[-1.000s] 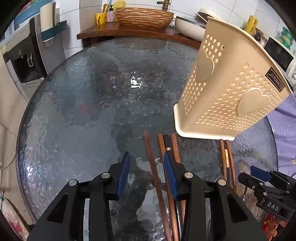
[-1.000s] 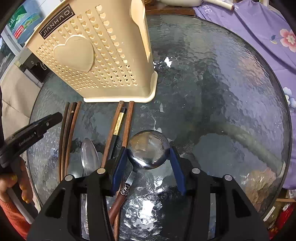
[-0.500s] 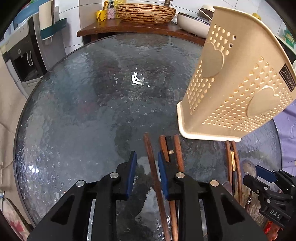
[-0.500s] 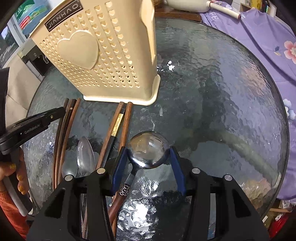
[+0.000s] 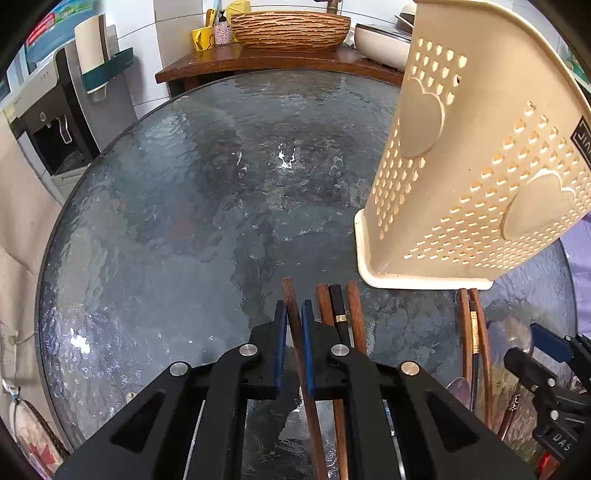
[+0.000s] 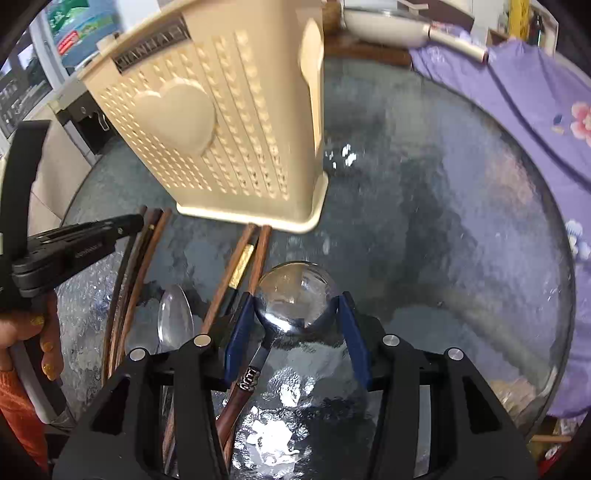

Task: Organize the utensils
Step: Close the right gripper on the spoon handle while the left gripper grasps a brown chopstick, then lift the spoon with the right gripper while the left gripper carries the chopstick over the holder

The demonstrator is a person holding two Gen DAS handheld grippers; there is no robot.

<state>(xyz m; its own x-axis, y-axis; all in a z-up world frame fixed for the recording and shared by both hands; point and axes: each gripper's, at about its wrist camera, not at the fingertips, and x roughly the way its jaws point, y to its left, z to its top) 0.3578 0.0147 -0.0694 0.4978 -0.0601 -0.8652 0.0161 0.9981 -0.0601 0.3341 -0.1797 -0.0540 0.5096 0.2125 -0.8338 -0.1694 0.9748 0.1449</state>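
A cream perforated utensil holder (image 5: 476, 177) stands on the round glass table (image 5: 177, 206); it also shows in the right wrist view (image 6: 221, 140). My left gripper (image 5: 293, 314) is shut on a brown wooden chopstick (image 5: 290, 299). More chopsticks (image 5: 341, 314) lie just to its right, and another set (image 5: 474, 332) lies further right. My right gripper (image 6: 297, 304) is shut on the bowl of a metal spoon (image 6: 295, 295) with a dark wooden handle. A second spoon (image 6: 175, 317) lies to its left among chopsticks (image 6: 240, 266).
A wooden counter (image 5: 273, 61) with a woven basket (image 5: 290, 24) stands behind the table. A water dispenser (image 5: 48, 125) is at the left. Purple floral cloth (image 6: 517, 96) covers the table's right side.
My left gripper has closed its jaws from wide open onto the leftmost chopstick. My right gripper keeps its hold on the spoon and has risen a little toward the holder.
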